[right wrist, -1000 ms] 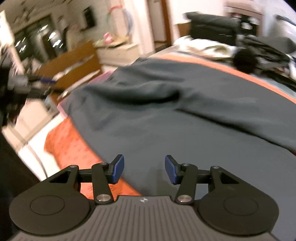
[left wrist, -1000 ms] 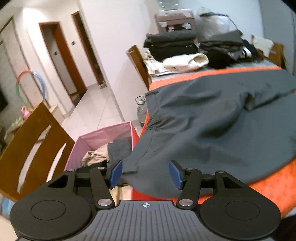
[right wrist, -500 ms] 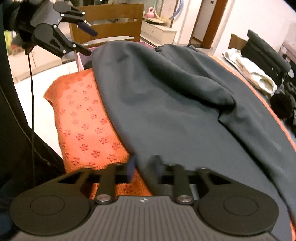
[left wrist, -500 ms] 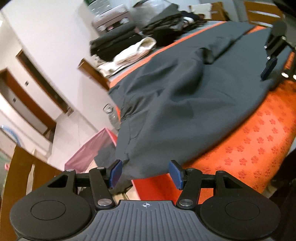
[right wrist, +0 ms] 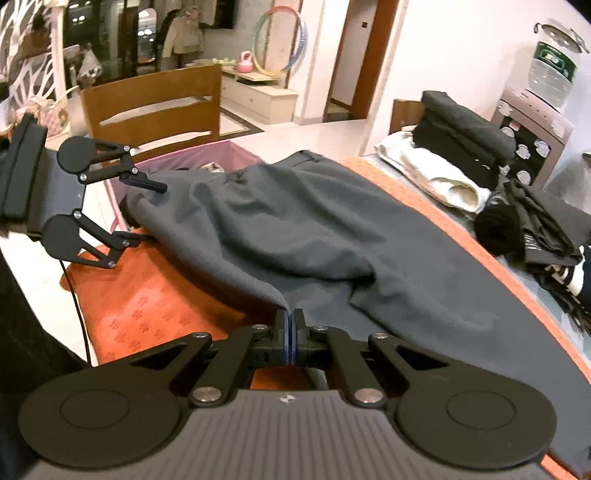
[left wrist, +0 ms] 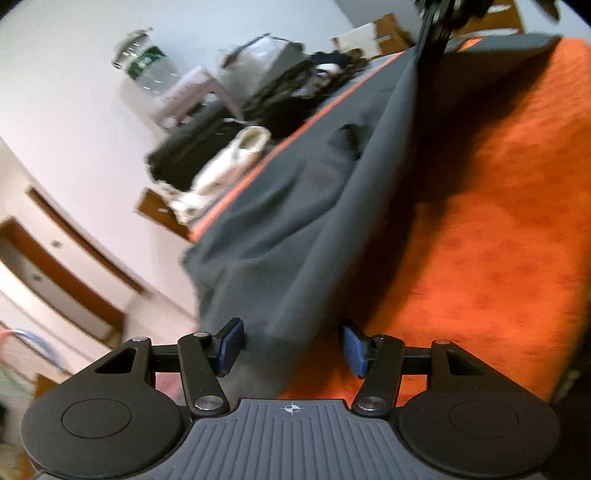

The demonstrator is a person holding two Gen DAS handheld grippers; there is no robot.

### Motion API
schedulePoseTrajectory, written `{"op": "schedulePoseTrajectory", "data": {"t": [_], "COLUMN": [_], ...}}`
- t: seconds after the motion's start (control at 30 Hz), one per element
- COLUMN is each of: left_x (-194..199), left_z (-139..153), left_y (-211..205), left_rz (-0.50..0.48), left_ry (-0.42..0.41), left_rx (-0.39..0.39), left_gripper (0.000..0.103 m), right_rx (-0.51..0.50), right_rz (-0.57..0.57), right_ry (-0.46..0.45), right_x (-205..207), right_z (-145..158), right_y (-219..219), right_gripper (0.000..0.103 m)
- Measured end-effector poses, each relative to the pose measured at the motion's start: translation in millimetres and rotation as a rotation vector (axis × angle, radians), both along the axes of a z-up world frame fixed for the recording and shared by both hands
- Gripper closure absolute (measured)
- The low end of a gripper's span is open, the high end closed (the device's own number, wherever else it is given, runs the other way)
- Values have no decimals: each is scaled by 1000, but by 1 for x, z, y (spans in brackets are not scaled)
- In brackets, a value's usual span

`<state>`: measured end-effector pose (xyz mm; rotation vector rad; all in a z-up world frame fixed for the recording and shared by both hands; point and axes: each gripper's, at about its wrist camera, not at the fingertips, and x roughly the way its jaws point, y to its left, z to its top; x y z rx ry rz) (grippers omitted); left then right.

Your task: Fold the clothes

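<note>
Dark grey trousers (right wrist: 295, 229) lie spread across the orange table cover (right wrist: 147, 306). My right gripper (right wrist: 289, 325) is shut on a fold of their near edge and holds it raised off the cover. In the left wrist view that edge runs as a taut ridge of the trousers (left wrist: 295, 221) up to the right gripper (left wrist: 432, 22). My left gripper (left wrist: 291, 343) is open at the waist end, cloth lying between its blue pads (left wrist: 231, 345) without being pinched. The right wrist view shows the left gripper (right wrist: 153, 212) at the table's left corner.
Folded black and white clothes (right wrist: 454, 147) are stacked at the far side, with a loose dark pile (right wrist: 535, 229) to the right. A pink basket (right wrist: 184, 162) and a wooden chair (right wrist: 155, 107) stand beyond the left corner. A water dispenser (right wrist: 535, 110) is against the wall.
My right gripper has shut on the trousers' edge and lifted it. My left gripper has rolled and sunk toward the waist end, so cloth now lies between its fingers.
</note>
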<state>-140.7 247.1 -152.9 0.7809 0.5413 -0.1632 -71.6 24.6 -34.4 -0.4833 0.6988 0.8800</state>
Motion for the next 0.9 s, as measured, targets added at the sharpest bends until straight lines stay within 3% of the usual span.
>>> {"op": "schedulePoseTrajectory", "data": {"t": [0.23,0.3,0.43,0.53,0.67,0.8,0.9], "left_x": [26,36,52,62,73,83,89], "left_z": [12,19,32,40,54,63,69], "left_y": [25,37,50,56,63,67,70], "left_rz": [58,88,116,142,197,234,261], "left_ry": [-48,-34,15,47,60,62,64], "left_rx": [53,28,-42,-95,-167,-211,-245], "left_gripper": [46,56,79,83,84,84,84], "right_rx": [71,108,111,91,83,65,-41], "right_rz": [-211,-271,-289,-277,-232,-174,-162], "right_ry": [184,264,295,277,209,147,92], "right_x": [61,80,94,91,67,31,14], "right_z": [-5,-12,-28,-36,-31,-28,-41], "right_y": [-11,-16,-17,-15,-21,-28,-29], "right_gripper": [100,100,98,92,62,44,44]}}
